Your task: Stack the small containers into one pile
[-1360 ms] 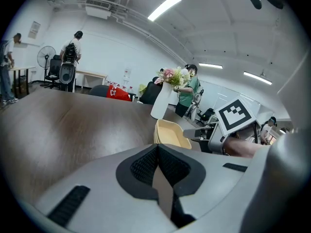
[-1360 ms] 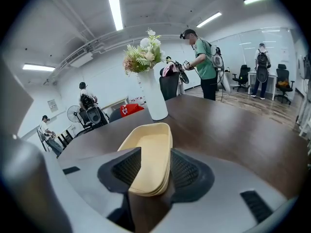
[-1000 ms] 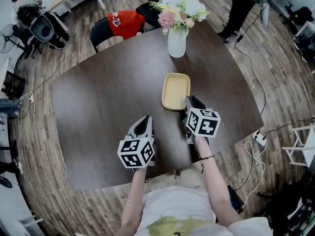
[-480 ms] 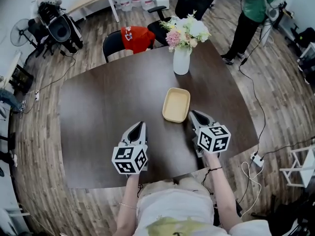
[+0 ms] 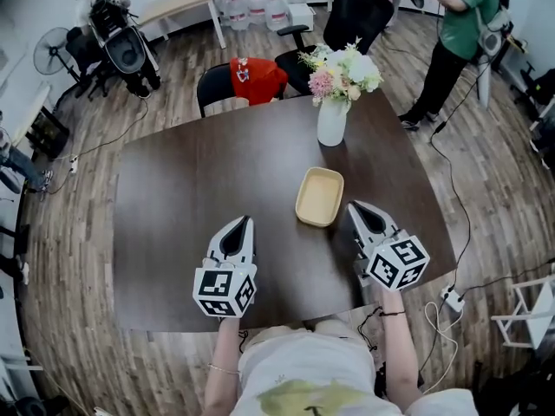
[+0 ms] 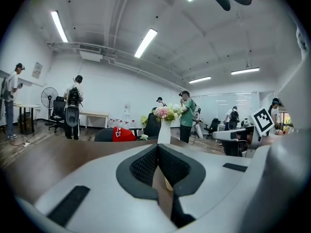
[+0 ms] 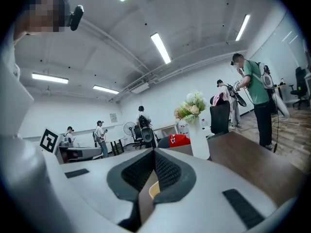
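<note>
The shallow yellow container [image 5: 319, 197] lies on the table [image 5: 182, 189] just ahead of the right gripper [image 5: 357, 208] and looks light and stiff (probably slippery plastic), so its near rim seems best to pinch, while this one and the left gripper [image 5: 241, 224] are the 2 closed, empty tools.

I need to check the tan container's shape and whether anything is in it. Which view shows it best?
The head view: the tan container lies fully visible from above on the table, a rounded rectangle with nothing in it. The left gripper view shows only a pale sliver of it low in the frame, and so does the right gripper view.
</note>
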Available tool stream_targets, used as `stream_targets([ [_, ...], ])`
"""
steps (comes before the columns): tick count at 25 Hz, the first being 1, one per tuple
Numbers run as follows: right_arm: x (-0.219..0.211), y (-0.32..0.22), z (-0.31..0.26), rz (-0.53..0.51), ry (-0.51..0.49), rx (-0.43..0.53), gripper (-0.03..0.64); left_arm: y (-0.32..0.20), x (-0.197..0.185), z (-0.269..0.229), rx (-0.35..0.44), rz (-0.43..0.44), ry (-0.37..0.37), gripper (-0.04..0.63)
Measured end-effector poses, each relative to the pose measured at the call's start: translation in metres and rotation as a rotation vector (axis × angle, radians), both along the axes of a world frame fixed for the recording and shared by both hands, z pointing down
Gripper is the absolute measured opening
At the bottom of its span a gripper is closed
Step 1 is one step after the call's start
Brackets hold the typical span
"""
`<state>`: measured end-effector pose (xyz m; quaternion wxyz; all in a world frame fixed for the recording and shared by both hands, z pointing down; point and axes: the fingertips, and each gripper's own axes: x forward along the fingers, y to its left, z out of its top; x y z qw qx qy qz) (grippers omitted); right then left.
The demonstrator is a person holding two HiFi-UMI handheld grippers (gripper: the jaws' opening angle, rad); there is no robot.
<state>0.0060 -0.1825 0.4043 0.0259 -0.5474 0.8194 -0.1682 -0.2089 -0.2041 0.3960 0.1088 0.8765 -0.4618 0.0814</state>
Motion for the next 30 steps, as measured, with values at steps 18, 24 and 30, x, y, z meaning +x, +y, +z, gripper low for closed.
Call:
stream_targets([
  [18, 0.010, 0.009, -0.041, 0.123, 0.059, 0.129, 0.021, 0.001, -0.037, -0.040, 0.122, -0.079, 0.013, 0.025],
  [24, 0.006, 0.007, -0.047, 0.127, 0.047, 0.145, 0.021, 0.000, -0.043, -0.044, 0.129, -0.099, 0.009, 0.025],
  [30, 0.012, 0.008, -0.047, 0.162, 0.066, 0.153, 0.021, -0.001, -0.046, -0.044, 0.129, -0.117, 0.002, 0.025],
])
